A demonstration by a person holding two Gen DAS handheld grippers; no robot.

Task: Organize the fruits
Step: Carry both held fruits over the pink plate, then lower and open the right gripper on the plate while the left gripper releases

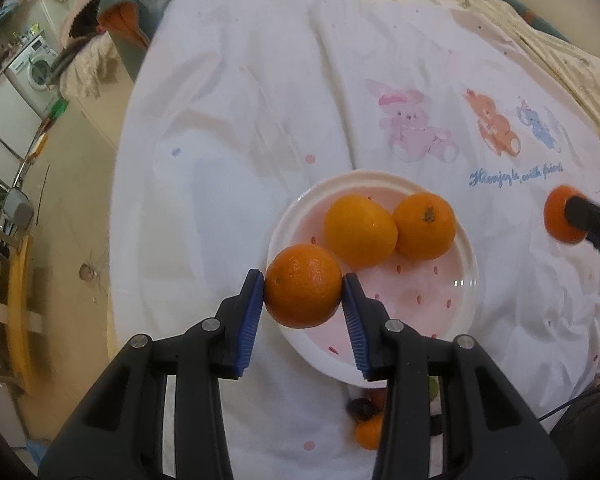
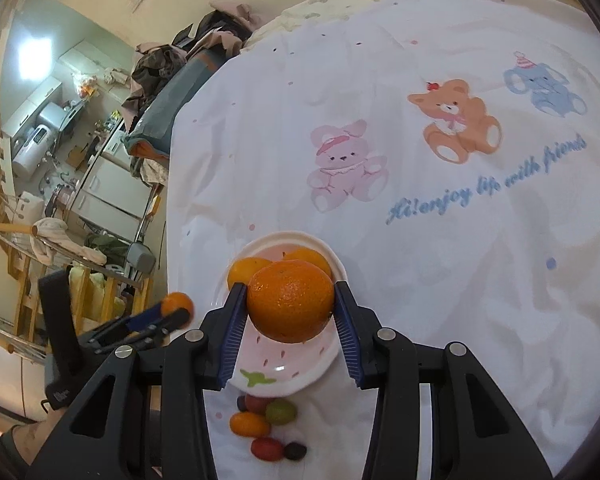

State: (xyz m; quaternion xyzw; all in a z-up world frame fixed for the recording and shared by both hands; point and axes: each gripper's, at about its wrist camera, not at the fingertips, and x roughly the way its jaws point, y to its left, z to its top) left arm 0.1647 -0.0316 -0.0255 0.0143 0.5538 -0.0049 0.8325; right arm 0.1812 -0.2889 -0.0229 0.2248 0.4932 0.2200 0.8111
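White cartoon-animal cloth (image 2: pixel 420 240); washing machine (image 1: pixel 36 66) and mop (image 2: pixel 48 236) beyond.

Right gripper (image 2: pixel 290 306) clamps an orange (image 2: pixel 289 301) between its blue pads, held over the near half of a pink-and-white plate (image 2: pixel 300 380). Two more oranges (image 2: pixel 246 270) sit on the plate's far side. Left gripper (image 2: pixel 168 312) comes in at left, pinching a smaller orange (image 2: pixel 177 303). Small mixed fruits (image 2: pixel 266 426) lie on the white cartoon-print cloth (image 2: pixel 440 280) just near the plate.
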